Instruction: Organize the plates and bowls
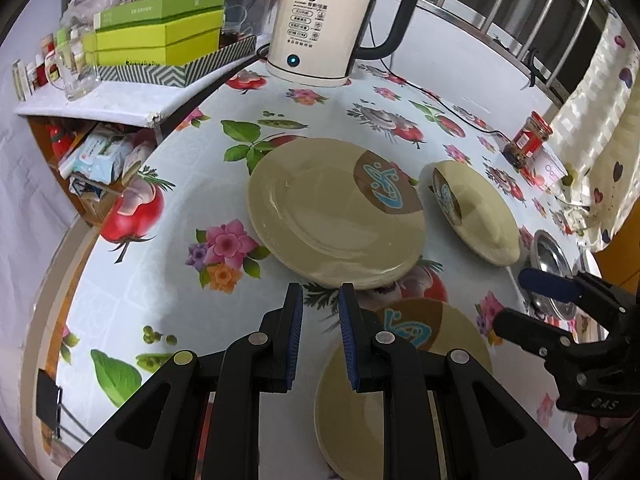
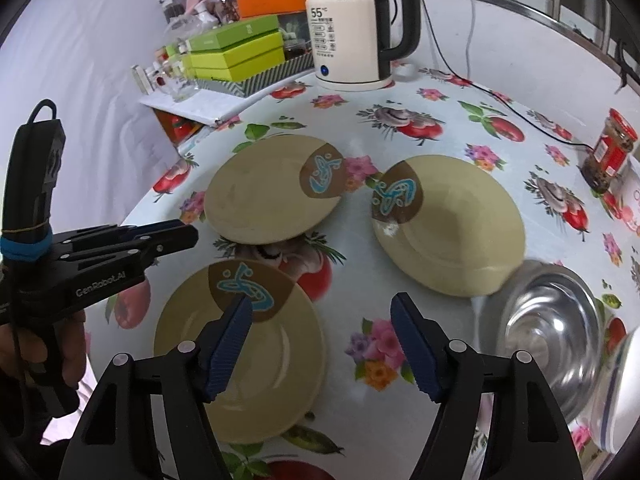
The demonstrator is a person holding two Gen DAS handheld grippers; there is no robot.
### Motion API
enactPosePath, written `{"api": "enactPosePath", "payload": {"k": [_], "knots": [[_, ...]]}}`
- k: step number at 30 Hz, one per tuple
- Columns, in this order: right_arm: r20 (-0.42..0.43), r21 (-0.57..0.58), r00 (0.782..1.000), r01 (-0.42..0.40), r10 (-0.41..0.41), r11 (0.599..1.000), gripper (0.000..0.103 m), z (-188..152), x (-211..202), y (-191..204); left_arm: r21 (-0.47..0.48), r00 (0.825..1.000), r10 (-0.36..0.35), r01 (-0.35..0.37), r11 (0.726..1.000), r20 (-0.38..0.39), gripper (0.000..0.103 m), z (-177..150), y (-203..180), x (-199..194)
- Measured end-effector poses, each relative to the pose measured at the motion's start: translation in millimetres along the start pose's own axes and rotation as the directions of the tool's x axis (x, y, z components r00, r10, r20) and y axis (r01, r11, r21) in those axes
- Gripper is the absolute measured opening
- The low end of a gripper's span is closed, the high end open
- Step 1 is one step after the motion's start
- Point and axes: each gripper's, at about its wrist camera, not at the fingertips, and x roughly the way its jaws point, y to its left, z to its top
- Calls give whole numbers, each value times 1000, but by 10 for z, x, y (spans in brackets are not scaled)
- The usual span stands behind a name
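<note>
1. Left wrist view: your left gripper (image 1: 320, 304) has its jaws open only a narrow way, nothing between them, pads hanging over the flowery tablecloth (image 1: 192, 184). The big plate (image 1: 336, 216) lies flat straight ahead, its near rim just past the fingertips. A second plate (image 1: 404, 364) sits under and to the right of your right-hand finger, partly hidden by it. A third plate (image 1: 480, 216) is further off to the right, near the metal bowl (image 1: 550, 258). Your right gripper (image 1: 552, 300) pokes in from the right edge.

2. Right wrist view: your right gripper (image 2: 322, 316) stands wide open and empty. No pad is pressing on anything. The near plate (image 2: 240, 356) lies low and left, with the left finger hovering over its brown-and-blue patch. The far-left plate (image 2: 272, 192) and the right plate (image 2: 452, 224) lie ahead, well apart from the fingers. The metal bowl (image 2: 548, 328) is blurry, just right of the right finger. Your left gripper (image 2: 176, 236) reaches in from the left, pointing at the far-left plate.

3. My take: the left hand's closer to the far-left plate, rim dead ahead, so go in low at the edge. The right hand's better placed for the near plate or the bowl.
</note>
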Motion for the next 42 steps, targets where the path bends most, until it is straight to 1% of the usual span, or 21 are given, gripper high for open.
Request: {"api": "enactPosePath", "payload": {"k": [1,3,8,16,20,29,37,42], "knots": [[-1,2,1000,-5,5,1000,64,13,13,1,-5,1000,-2,2,1000,-2,19,9,17,13],[-4,8,1000,-14,14,1000,59,58,57,-4,-13,1000,-2,2,1000,-1,19,39,58,45],[-4,28,999,-32,32,999,57,167,147,-33,-38,1000,-10,10,999,-1,19,105,157,102],[-23,62,997,-70,71,996,45,337,354,-52,-75,1000,-20,20,997,3,19,230,314,202],[-36,90,995,-85,89,992,43,418,475,-71,-86,1000,-21,21,996,2,19,282,375,267],[-62,151,992,-103,114,983,43,548,720,-144,-110,1000,-29,28,994,-1,19,374,472,384],[-75,173,990,-106,120,979,36,615,849,-187,-119,999,-36,36,992,2,19,447,506,444],[-81,179,990,-104,120,978,36,647,918,-195,-115,1000,-28,29,993,8,19,485,508,473]]}}
